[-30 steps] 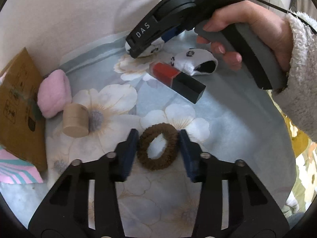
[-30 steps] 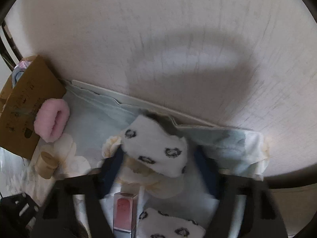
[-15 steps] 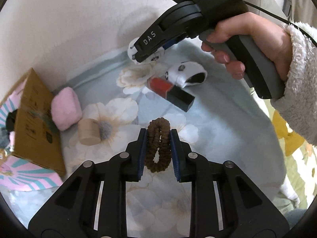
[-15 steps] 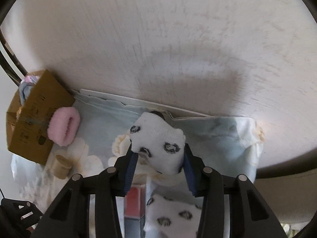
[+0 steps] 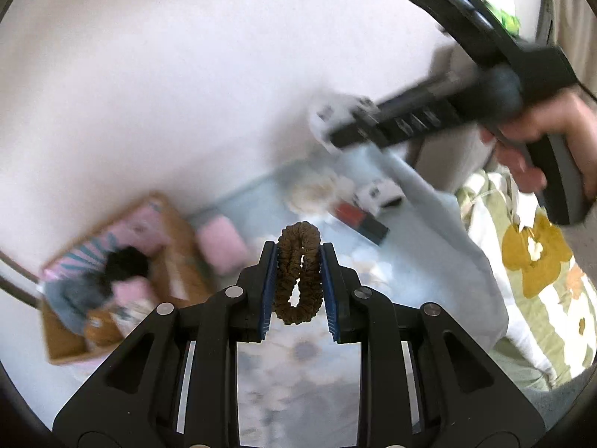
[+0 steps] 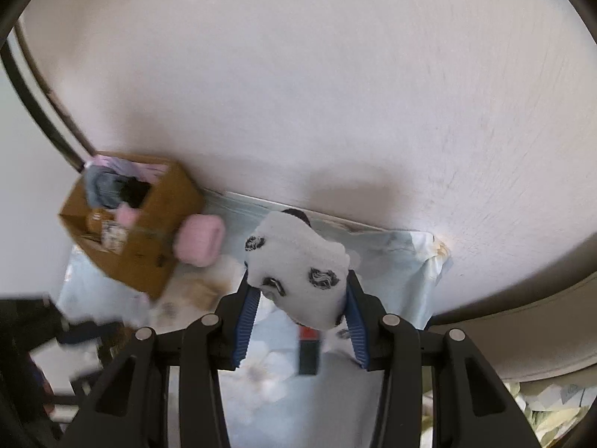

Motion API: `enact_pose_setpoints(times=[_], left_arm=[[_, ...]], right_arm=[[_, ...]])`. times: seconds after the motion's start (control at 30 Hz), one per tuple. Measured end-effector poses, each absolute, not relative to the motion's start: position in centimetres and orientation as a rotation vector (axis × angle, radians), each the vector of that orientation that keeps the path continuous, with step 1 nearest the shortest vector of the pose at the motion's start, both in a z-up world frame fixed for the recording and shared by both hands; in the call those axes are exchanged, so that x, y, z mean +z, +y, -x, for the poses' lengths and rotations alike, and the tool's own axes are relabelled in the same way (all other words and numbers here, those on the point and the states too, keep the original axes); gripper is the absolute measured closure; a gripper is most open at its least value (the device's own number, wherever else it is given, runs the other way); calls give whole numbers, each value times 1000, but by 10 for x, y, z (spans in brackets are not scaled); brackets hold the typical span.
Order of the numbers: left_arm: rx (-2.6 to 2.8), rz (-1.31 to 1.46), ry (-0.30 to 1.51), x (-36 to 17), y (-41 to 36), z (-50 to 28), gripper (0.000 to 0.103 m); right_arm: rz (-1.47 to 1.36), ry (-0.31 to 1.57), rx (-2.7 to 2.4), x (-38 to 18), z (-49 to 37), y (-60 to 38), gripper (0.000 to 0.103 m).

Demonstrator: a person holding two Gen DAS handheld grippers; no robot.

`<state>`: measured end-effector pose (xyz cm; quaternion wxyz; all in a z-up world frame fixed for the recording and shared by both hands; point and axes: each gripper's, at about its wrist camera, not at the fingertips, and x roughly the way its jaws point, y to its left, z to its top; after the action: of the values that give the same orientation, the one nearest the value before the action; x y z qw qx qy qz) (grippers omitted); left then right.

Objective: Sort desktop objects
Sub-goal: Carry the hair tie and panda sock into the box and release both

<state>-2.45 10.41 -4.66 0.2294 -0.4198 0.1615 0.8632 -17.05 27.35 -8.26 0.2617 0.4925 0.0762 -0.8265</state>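
Both hand-held grippers lifted, each pinching something

We see the left hand-held gripper (image 5: pixel 297 274) clamping a brown scrunchie (image 5: pixel 297 272), the right hand-held gripper (image 6: pixel 301 300) squeezing a white patterned sock (image 6: pixel 298 272); the blurred cardboard box (image 6: pixel 149 239) and floral cloth (image 5: pixel 429 231) lie below, against a pale wall (image 6: pixel 335 93).

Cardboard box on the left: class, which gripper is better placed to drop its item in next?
Probably left. The left gripper, shut on the brown fabric scrunchie, appears nearer the open cardboard box than the right gripper with its white patterned sock.
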Motion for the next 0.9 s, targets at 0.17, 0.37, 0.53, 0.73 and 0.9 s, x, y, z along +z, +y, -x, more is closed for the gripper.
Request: enact_pose_setpoints(times=[0.17,0.37,0.53,0.73,0.9], left_arm=[[2435,1133,414,-19,65,44,82],[2501,1167,328,-11,10,69,83],[2576,1217,263,-9,-46,90,83],[2621,1295,211,-20,-103,112,82],[2623,1372,150,-45,-135,119,82]], right_arm=[[-1300,241,-2218,-43,172,250,62],[-1258,258,-2194,-32,170,202,62],[-1212,312,-2149,-24,168,152,62],[-1185,369,-2076,-31,162,88,62],[-1182,413,-2028,-47,153,39,62]])
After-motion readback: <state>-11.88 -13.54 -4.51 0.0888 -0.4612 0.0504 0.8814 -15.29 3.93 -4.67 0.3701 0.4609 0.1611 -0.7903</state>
